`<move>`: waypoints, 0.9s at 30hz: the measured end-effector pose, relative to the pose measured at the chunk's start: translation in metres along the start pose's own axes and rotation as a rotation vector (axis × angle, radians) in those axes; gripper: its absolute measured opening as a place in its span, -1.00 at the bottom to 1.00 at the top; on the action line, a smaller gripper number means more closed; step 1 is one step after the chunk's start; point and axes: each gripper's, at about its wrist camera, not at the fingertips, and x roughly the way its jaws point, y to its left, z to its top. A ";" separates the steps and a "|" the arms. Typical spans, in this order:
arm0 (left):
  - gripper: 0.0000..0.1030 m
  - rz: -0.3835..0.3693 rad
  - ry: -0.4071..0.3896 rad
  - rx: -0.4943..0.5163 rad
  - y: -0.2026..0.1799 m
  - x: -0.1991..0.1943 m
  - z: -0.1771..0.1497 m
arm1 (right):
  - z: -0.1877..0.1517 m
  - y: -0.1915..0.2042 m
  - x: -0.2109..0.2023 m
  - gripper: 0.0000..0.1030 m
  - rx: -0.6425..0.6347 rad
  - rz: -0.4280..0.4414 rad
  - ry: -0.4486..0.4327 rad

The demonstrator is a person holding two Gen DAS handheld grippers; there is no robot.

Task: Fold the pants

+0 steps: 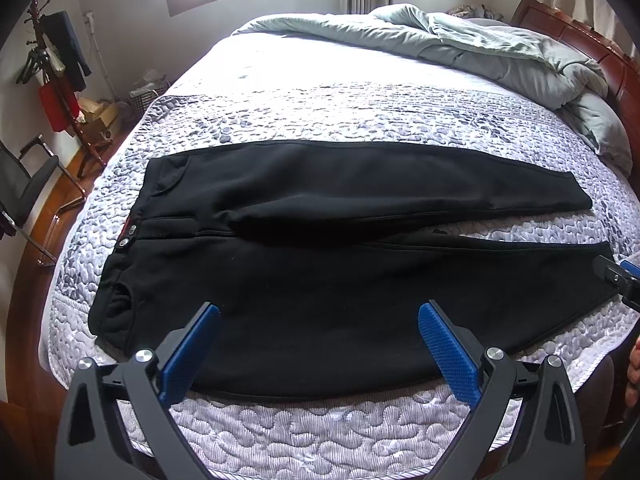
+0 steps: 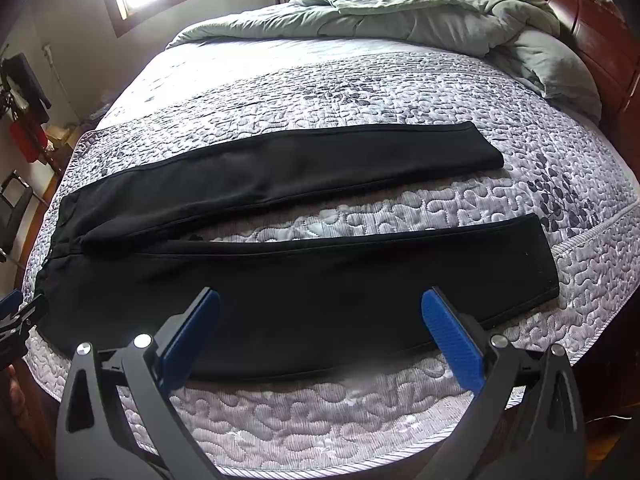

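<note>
Black pants (image 1: 320, 240) lie flat on the quilted bed, waistband at the left, both legs spread apart and running to the right. They also show in the right wrist view (image 2: 280, 280). My left gripper (image 1: 319, 312) is open and empty, hovering over the near leg's thigh by the waist end. My right gripper (image 2: 320, 300) is open and empty over the near leg toward the cuff end. The right gripper shows at the right edge of the left wrist view (image 1: 620, 280); the left gripper shows at the left edge of the right wrist view (image 2: 20, 312).
A grey-patterned quilt (image 1: 320, 432) covers the bed. A bunched green duvet (image 1: 500, 48) lies at the far right by the wooden headboard (image 1: 616, 68). A coat rack (image 1: 56, 80), a chair (image 1: 28, 188) and boxes stand left of the bed.
</note>
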 end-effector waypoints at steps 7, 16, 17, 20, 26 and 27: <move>0.93 0.003 0.003 0.004 -0.001 0.001 0.001 | 0.000 0.000 0.001 0.95 -0.001 0.001 0.003; 0.93 0.006 0.006 0.008 -0.002 0.004 0.002 | -0.001 -0.001 0.007 0.95 0.002 0.003 0.014; 0.93 0.007 0.005 0.009 -0.002 0.004 0.002 | -0.001 -0.001 0.008 0.95 0.003 0.004 0.014; 0.93 0.009 0.008 0.013 -0.003 0.005 0.002 | -0.001 -0.003 0.009 0.95 0.006 0.005 0.017; 0.93 0.013 0.016 0.021 -0.006 0.008 0.003 | -0.002 -0.006 0.014 0.95 0.014 0.007 0.025; 0.93 0.014 0.017 0.022 -0.007 0.008 0.003 | -0.003 -0.007 0.015 0.95 0.016 0.008 0.027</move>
